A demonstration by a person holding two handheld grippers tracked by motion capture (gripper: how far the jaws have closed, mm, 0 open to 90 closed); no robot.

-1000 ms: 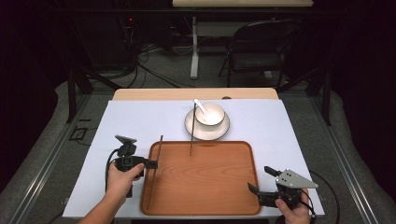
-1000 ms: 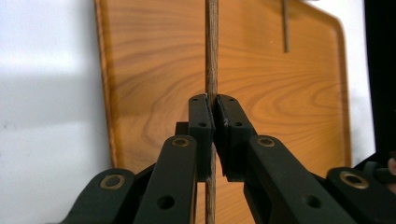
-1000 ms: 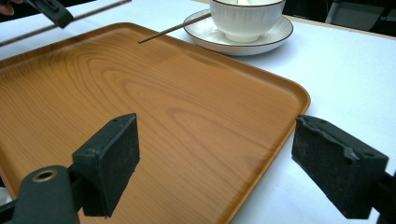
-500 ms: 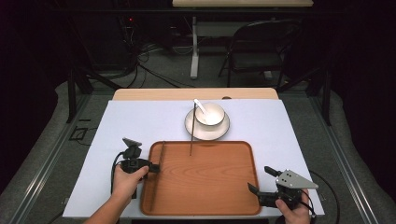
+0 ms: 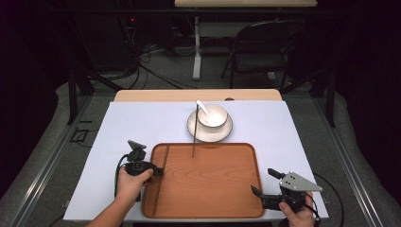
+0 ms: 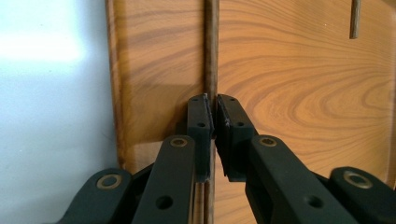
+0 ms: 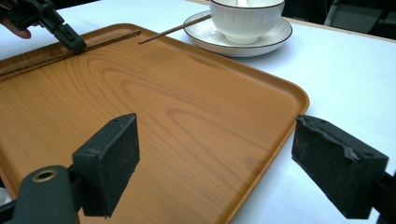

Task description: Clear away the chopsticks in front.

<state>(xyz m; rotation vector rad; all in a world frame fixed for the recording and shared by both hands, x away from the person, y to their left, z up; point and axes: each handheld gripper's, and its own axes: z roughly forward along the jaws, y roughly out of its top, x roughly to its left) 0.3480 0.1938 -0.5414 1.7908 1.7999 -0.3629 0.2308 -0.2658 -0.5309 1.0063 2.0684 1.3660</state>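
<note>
The left gripper view is showing the left gripper (image 6: 214, 105) pinching a chopstick (image 6: 211, 56) lying lengthwise along the wooden tray (image 5: 208, 189)'s left side, running toward frame top. At lower right of the high view, the right gripper (image 5: 264, 183) is sitting spread wide.

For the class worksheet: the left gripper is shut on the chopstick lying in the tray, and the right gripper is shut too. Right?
Not quite. The right gripper is open: the right gripper view shows its jaws wide apart over the tray corner. The left gripper is indeed shut on the chopstick in the tray.
</note>
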